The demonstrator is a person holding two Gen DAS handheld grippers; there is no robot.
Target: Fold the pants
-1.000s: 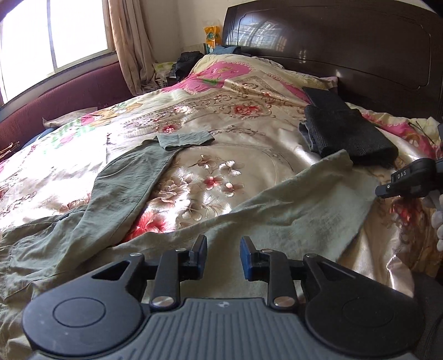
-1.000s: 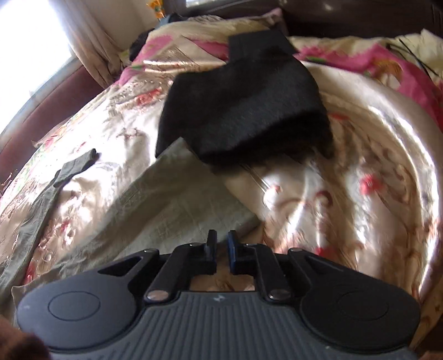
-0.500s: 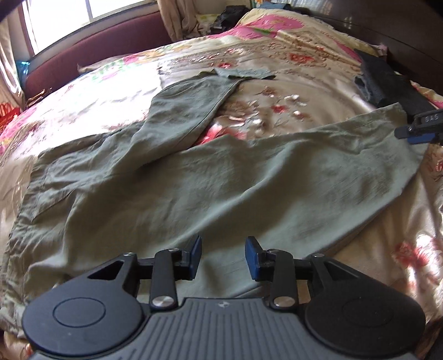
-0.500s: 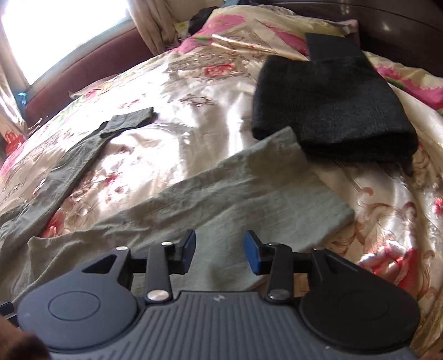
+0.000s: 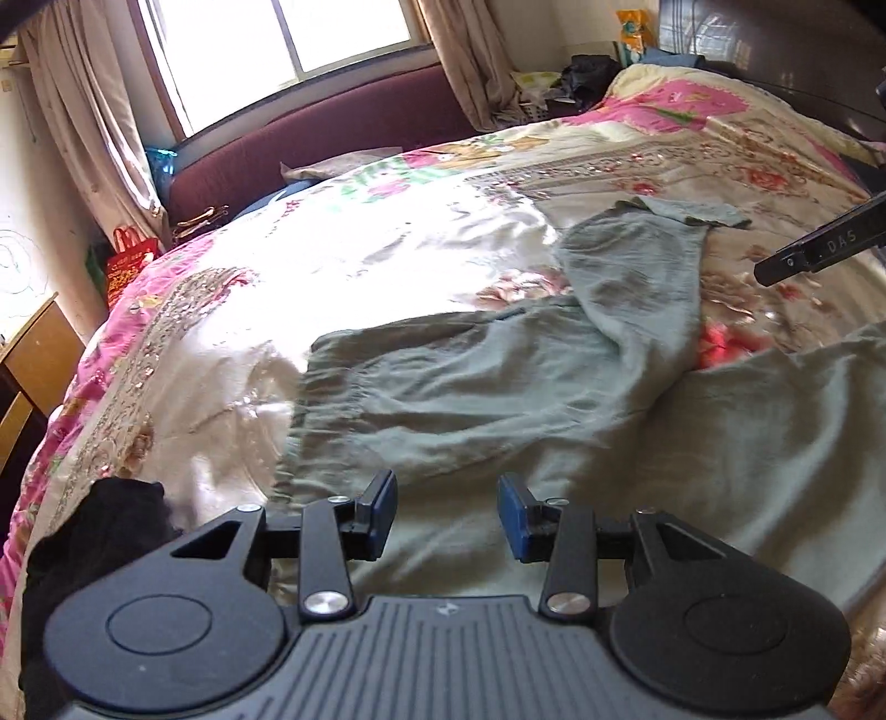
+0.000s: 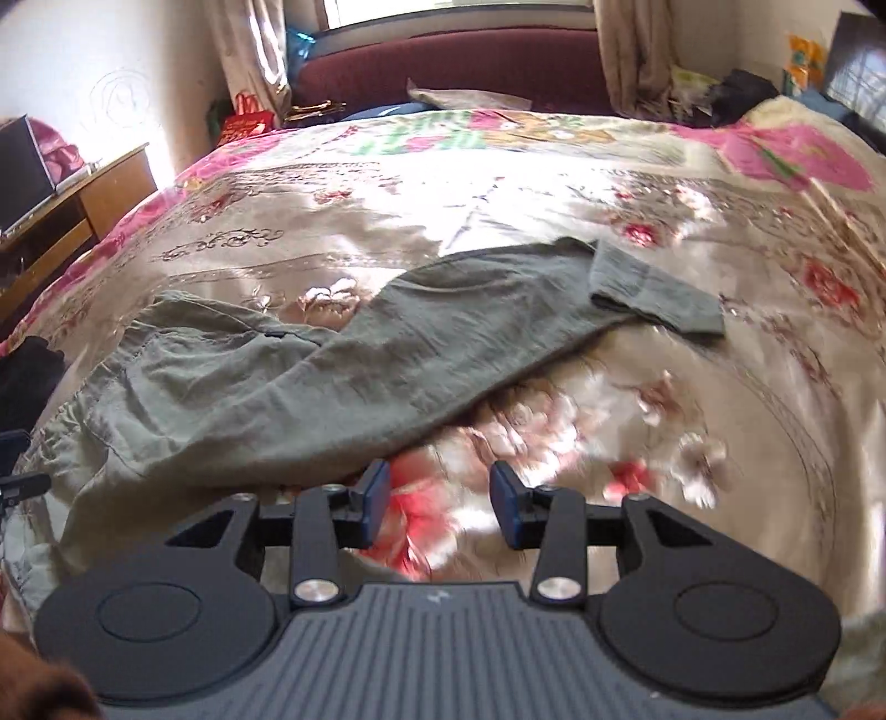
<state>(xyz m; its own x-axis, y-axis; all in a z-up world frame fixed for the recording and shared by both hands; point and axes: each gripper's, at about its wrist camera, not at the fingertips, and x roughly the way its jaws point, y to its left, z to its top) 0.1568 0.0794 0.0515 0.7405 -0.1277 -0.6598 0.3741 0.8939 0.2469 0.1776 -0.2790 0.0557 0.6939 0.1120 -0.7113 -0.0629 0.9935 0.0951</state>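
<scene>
Far left in the right wrist view, a wooden desk (image 6: 83, 188) against the wall, a red gift bag (image 6: 246, 119) beyond it near the bed's far-left corner. Along the far edge of the bed, a maroon upholstered bench (image 6: 459, 63) under a bright window (image 5: 288, 39), beige curtains (image 5: 83, 122) on both sides. Across the bed, a glossy floral bedspread (image 6: 443, 183), cream and pink, sunlit and creased. On its near-left edge, a black garment (image 5: 94, 531). Spread over the near-left part of the bedspread, the olive-green pants (image 5: 498, 376), elastic waistband toward the left edge, one leg running toward the far right with its cuff folded over, the other along the near edge. Left gripper (image 5: 447, 512) just above the pants, released, jaws just widened, nothing between. Right gripper (image 6: 437, 501) over bare bedspread between the two legs, likewise released and empty. At the far-right corner, a dark wooden headboard (image 6: 858, 50).
</scene>
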